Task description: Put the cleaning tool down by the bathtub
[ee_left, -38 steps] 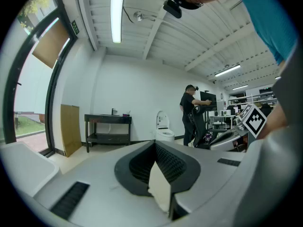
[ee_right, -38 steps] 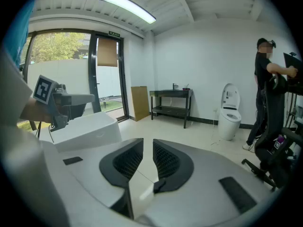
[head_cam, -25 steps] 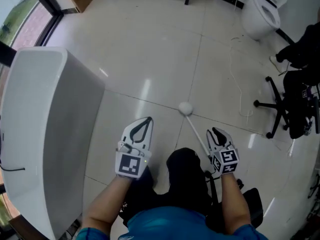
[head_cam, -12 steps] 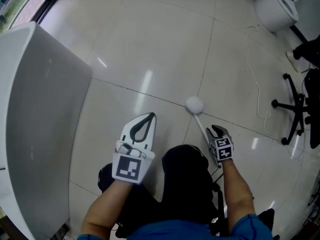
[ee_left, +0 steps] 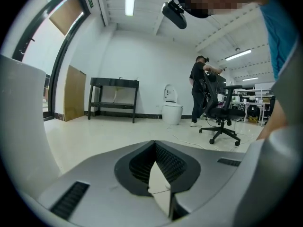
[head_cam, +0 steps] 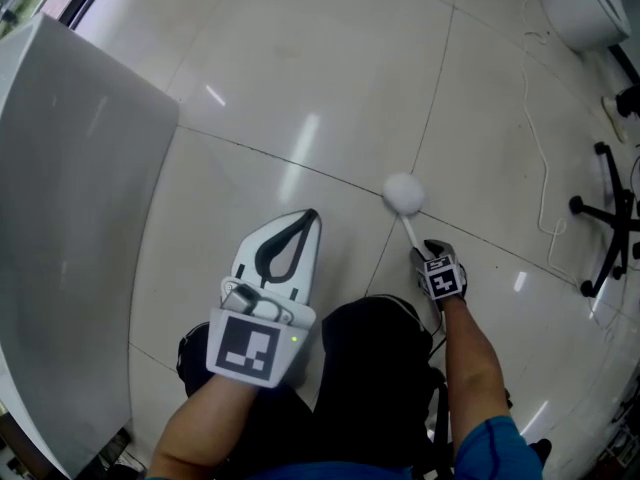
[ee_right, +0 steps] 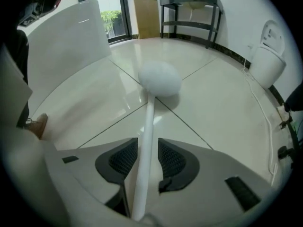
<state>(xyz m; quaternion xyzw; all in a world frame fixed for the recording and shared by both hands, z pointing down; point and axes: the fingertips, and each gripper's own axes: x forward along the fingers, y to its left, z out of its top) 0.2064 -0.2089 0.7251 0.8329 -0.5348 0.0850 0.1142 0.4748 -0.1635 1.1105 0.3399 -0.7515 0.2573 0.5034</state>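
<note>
The cleaning tool is a white stick with a fluffy white ball head. Its head rests on the tiled floor at a tile joint, a tile's width to the right of the white bathtub. My right gripper points steeply down. The handle runs between its jaws, which have just been opening, and a gap shows beside the handle. My left gripper is shut and holds nothing, hovering between the tub and the tool.
A toilet stands at the far right. An office chair's base and a white cable lie near it. Another person stands by a chair. A black table lines the far wall.
Both grippers have sunk toward the floor, the right one much more. The tool's head has come down onto the tiles, and the right jaws now stand apart around the handle.
</note>
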